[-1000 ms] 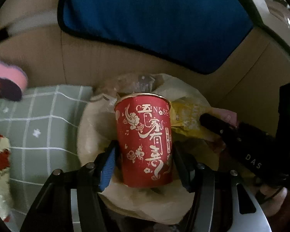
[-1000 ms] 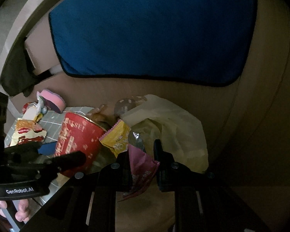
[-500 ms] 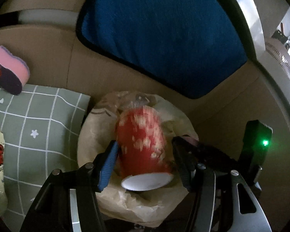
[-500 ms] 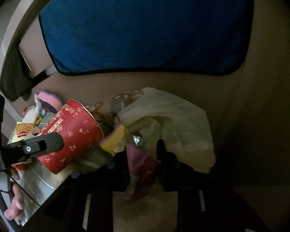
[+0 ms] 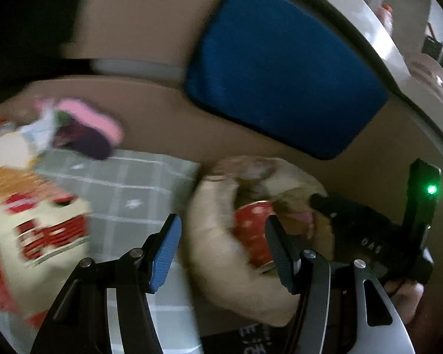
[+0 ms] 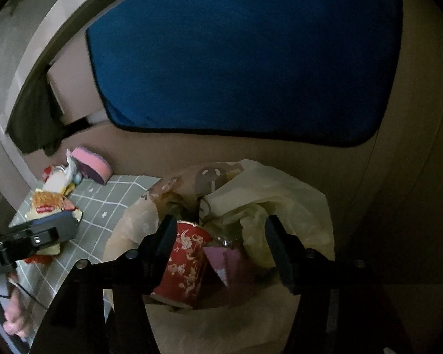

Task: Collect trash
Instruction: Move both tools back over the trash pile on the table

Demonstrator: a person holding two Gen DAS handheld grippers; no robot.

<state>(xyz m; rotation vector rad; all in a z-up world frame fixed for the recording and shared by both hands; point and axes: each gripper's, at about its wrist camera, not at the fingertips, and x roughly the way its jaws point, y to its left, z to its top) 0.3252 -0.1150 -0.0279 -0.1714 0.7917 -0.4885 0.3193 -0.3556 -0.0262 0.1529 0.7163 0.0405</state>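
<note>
Whereas a second ago the left hand-held gripper (image 5: 223, 249) clamped the red paper cup (image 6: 186, 262) over the bag and the right hand-held gripper (image 6: 218, 243) pinched a pink wrapper (image 6: 221, 261), both now stand released, jaws spread and nothing between them. Cup lies tipped on its side inside the beige plastic bag (image 6: 283, 194), mouth toward the far side, wrapper touching its right flank. Judgement: two items deposited; collection continues. Left view is motion-blurred and has swung left toward the checked green cloth (image 5: 138, 188), where a red-and-white snack packet (image 5: 41, 230) and a pink sponge (image 6: 93, 165) lie, well apart from the bag. Bag rim is slack and open toward the near side; its left edge touches the cloth's edge. Blue cushion (image 6: 242, 56) stands behind, far side. Open room lies above the cloth; the right gripper sits just right of the left jaw.
</note>
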